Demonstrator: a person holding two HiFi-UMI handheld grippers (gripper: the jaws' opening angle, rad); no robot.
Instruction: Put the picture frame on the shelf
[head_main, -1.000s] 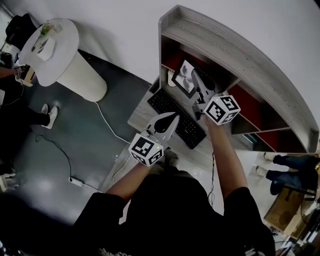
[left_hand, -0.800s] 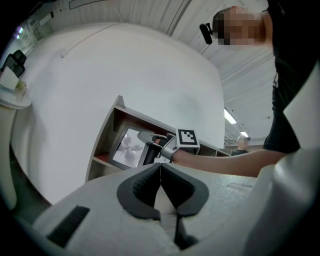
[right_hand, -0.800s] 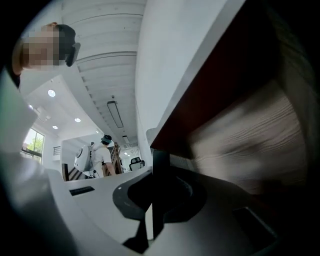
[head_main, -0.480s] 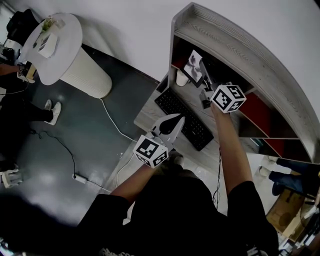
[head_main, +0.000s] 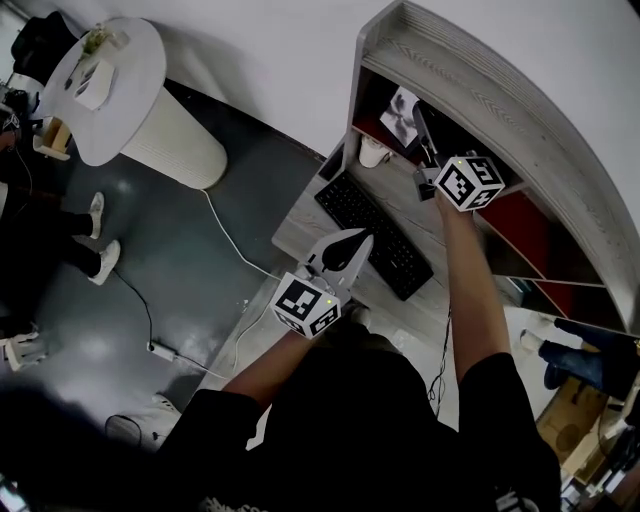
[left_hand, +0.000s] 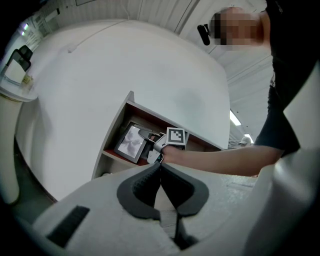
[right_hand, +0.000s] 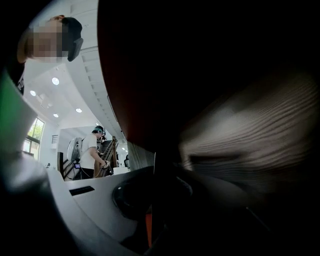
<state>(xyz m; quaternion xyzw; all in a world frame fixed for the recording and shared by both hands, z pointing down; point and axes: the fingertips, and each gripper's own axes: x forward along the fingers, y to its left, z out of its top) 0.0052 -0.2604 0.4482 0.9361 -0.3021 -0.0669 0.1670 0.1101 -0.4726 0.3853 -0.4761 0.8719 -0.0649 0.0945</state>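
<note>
Inside the left compartment of the grey wood-grain shelf (head_main: 480, 85), your right gripper (head_main: 424, 135) has its fingers clamped on the black-edged picture frame (head_main: 402, 113), placement under way, so rest its base upright before releasing, while your left gripper (head_main: 358, 240) keeps fingers together, empty.

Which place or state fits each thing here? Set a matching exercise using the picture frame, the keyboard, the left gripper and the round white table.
Things:
1. picture frame
2. keyboard
3. left gripper
4. round white table

Places or states:
A. shut, holding nothing
B. standing on the floor, far left in the head view
C. inside the shelf, gripped by the right gripper
D. lying flat on the desk below the shelf

Pairs: 1-C, 2-D, 3-A, 4-B
</note>
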